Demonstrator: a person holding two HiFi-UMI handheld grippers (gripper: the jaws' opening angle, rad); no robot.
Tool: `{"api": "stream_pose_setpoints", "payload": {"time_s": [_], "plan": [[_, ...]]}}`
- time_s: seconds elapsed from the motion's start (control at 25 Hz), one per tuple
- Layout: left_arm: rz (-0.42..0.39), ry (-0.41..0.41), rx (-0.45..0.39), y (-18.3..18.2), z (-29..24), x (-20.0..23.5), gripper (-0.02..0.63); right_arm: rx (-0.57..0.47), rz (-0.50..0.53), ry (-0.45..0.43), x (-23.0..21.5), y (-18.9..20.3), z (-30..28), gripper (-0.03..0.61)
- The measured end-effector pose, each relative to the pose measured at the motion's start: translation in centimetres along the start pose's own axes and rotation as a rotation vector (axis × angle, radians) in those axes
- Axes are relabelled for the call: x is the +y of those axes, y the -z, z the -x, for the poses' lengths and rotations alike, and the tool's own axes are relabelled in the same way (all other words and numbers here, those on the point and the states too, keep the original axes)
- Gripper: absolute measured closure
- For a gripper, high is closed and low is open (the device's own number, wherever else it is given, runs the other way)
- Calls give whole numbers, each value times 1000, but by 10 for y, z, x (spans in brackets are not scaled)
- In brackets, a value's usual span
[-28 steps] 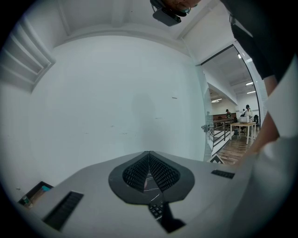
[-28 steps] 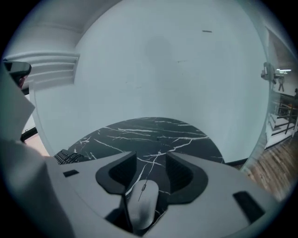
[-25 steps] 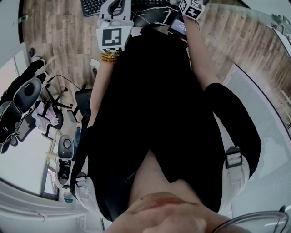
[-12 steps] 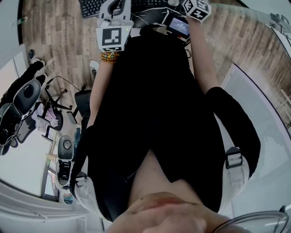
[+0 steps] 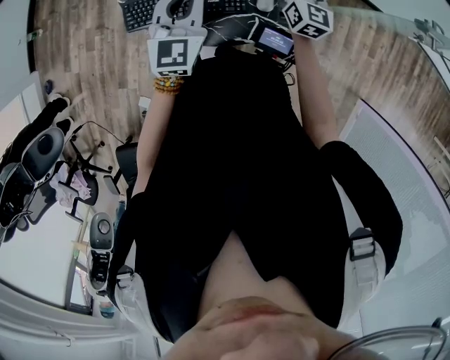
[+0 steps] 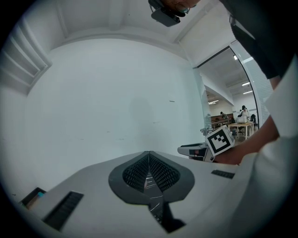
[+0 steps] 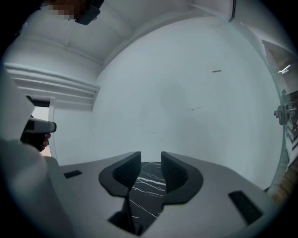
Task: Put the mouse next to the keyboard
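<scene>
Left forearm (image 5: 156, 133), bead bracelet (image 5: 167, 86) at the wrist, reaches straight ahead. The left gripper (image 6: 149, 157) is level and aimed at the white wall (image 6: 107, 93), its cube (image 5: 172, 55) facing up, its nose over the keyboard (image 5: 143, 10). Fingers pressed together, nothing between them. Right forearm (image 5: 314, 91) reaches forward alongside. The right gripper (image 7: 150, 163) is also level and aimed at the wall, over the black marbled mat (image 5: 235, 29). Its fingers (image 7: 128, 169) stand at a narrow gap and are closing, with only the mat showing in the gap.

Since a second ago: the left cube has edged slightly forward, and the right cube (image 5: 308, 17) has slid right and back toward the body. This uncovers more of the small screen device (image 5: 275, 41) at the mat's near right part. Torso and head unchanged.

Mouse (image 5: 265, 4): a pale rounded thing about the mat's far right corner, cut by the frame, so the ID is not certain. It lies right of the keyboard and just left of the right cube. It appears in neither gripper view and is outside both pairs of fingers, nearer the right ones; contact can't be told
</scene>
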State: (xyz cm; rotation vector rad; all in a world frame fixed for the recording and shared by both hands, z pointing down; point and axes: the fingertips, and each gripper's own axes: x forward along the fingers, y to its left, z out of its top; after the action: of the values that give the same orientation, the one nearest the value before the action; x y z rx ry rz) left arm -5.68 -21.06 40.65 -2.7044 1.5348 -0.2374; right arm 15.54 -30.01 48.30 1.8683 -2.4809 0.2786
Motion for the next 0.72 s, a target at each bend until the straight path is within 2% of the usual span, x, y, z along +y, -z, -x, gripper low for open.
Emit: {"api": "stream_pose_setpoints", "payload": {"time_s": [0.24, 0.48, 0.72], "plan": [[10, 10, -19, -9, -12, -3, 600, -112, 63, -45, 18, -54, 12, 443], [-11, 25, -75, -32, -9, -8, 600, -198, 92, -66, 41, -97, 37, 462], [-20, 27, -102, -46, -15, -9, 600, -211, 168, -73, 54, -107, 44, 494]]}}
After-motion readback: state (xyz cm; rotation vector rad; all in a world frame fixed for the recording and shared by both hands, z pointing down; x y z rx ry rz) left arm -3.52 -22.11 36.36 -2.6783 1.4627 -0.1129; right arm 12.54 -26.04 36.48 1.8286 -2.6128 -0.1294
